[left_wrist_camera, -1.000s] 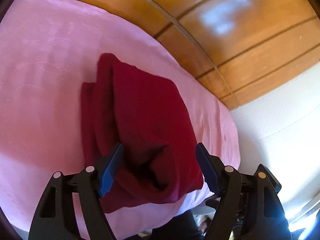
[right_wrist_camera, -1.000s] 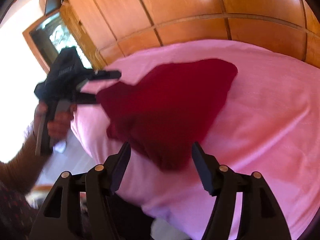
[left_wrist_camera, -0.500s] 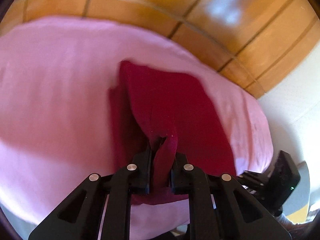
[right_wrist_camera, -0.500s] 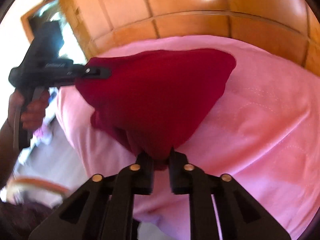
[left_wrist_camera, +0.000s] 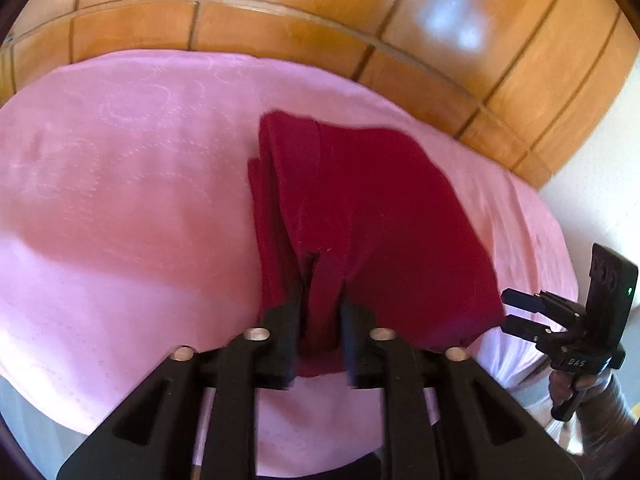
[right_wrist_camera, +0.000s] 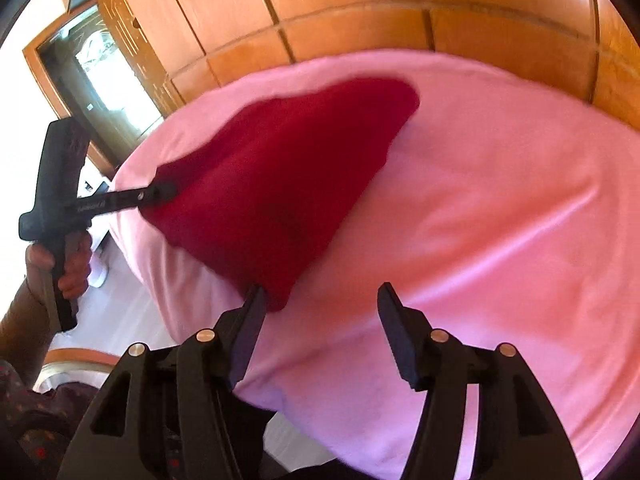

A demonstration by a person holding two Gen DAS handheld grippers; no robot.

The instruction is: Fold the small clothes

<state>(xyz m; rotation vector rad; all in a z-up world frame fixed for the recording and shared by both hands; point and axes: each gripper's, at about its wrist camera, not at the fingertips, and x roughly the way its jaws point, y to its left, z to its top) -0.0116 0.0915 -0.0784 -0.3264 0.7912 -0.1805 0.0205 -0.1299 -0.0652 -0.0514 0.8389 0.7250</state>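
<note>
Garment: I see a dark red cloth (left_wrist_camera: 372, 216), folded in layers, lying on the pink sheet (left_wrist_camera: 120, 184) of a bed.
Long axis: in my left wrist view it runs from the near bed edge away toward the wooden panelling (left_wrist_camera: 320, 20); the far end is narrower on its left side, where stacked fold edges show.
Pointing: in my right wrist view the cloth (right_wrist_camera: 280, 184) tapers toward a rounded far corner near the panelling (right_wrist_camera: 360, 8), and broadens toward the near-left bed edge.
Left gripper (left_wrist_camera: 320, 308): clamped on the near edge of the cloth, a pinch of fabric standing between the two fingers. From the right wrist view I see it (right_wrist_camera: 160, 194) held level, reaching in from the left, a hand (right_wrist_camera: 68, 264) around its handle.
Right gripper (right_wrist_camera: 320, 308): fingers spread wide, gripping nothing. Its left finger touches or sits just beside the cloth's near corner; I cannot tell which. In the left wrist view it (left_wrist_camera: 516, 312) sits at the cloth's right corner, off the bed edge.
Cloth versus tools: between the two grippers, along the near edge.
</note>
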